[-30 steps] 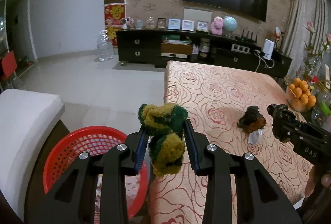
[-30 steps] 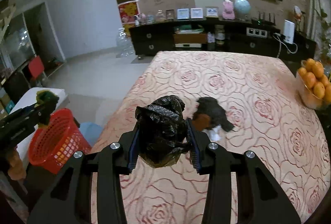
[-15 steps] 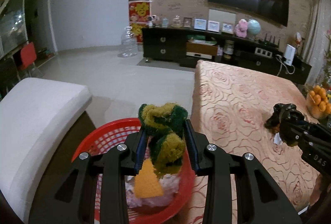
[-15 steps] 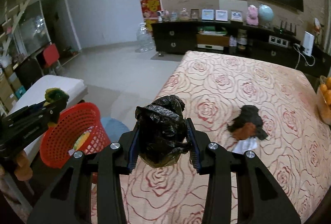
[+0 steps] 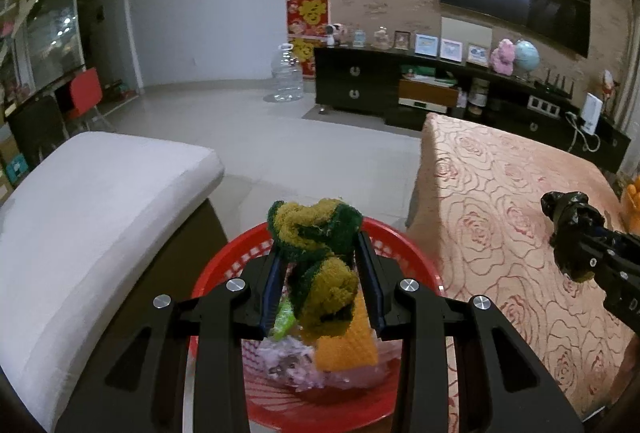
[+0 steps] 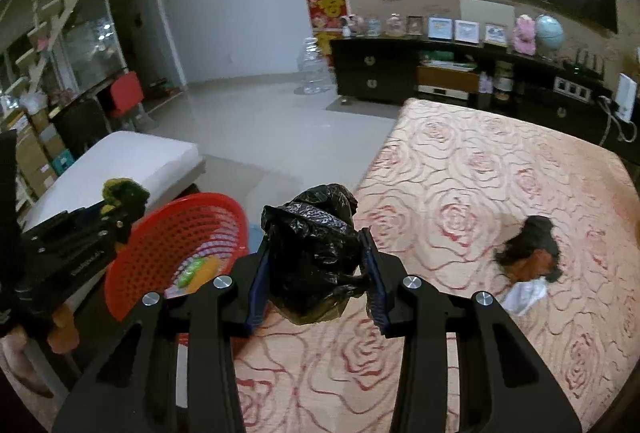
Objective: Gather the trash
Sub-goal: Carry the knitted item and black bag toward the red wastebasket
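My left gripper is shut on a green and yellow rag and holds it above the red basket. The basket holds an orange piece, a green scrap and pale purple waste. My right gripper is shut on a crumpled black plastic bag above the table's left edge. The basket stands left of it, with the left gripper over its left rim. A dark brown and orange clump with a white scrap lies on the table.
The table has a pink rose-patterned cloth. A white cushioned bench stands left of the basket. Tiled floor lies beyond. A dark TV cabinet lines the far wall. Oranges sit at the table's right edge.
My left gripper has swung left off the table and now holds the rag over the basket. My right gripper has moved left with the black bag toward the table's left edge.
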